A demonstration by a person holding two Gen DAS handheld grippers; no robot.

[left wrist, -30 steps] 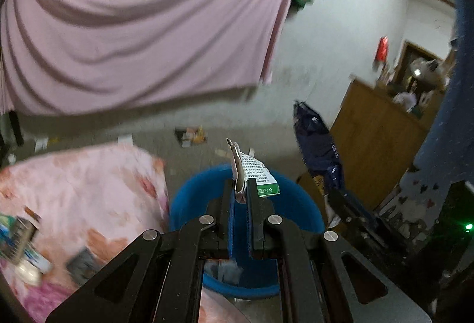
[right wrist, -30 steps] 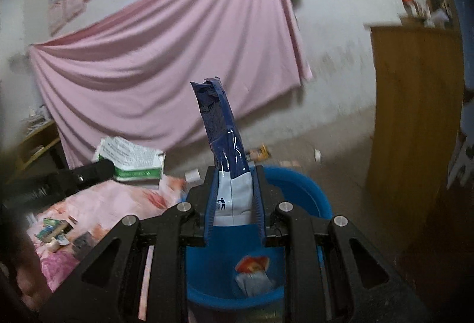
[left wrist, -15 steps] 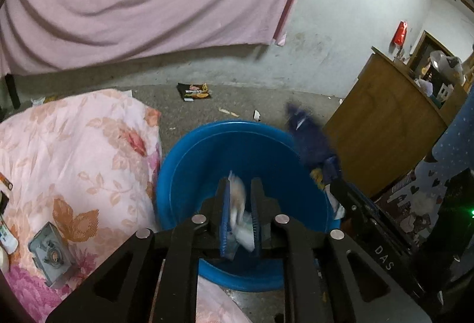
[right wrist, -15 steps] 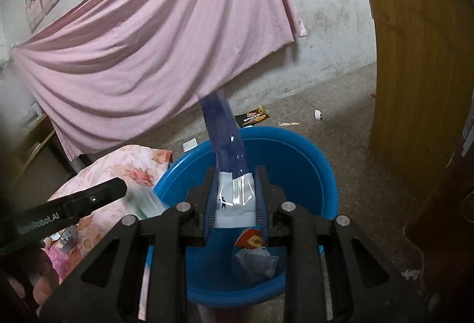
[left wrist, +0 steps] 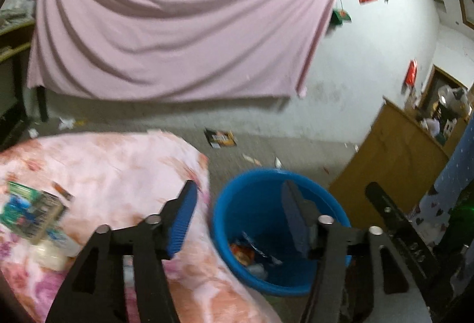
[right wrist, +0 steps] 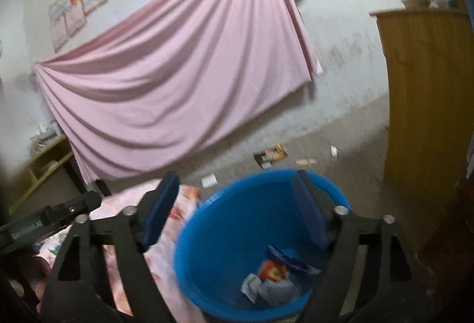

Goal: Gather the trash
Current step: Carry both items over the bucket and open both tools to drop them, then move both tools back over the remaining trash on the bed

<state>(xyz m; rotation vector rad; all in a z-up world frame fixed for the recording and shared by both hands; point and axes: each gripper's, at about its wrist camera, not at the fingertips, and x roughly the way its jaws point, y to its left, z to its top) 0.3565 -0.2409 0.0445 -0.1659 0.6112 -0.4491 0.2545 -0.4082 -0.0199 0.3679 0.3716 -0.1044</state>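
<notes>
Since both tools hang over the blue bucket [right wrist: 207, 237] at lower center, left tool [left wrist: 237, 216] & right tool [right wrist: 235, 207] are spread wide w/ nothing in them, wrappers [right wrist: 275, 272] lying inside the bucket.

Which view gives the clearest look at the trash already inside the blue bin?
The right wrist view: it looks down into the bin, showing the trash on the bottom, a blue wrapper, an orange packet and pale paper. The left wrist view sees the bin more from the side, so only part of the trash shows.
</notes>
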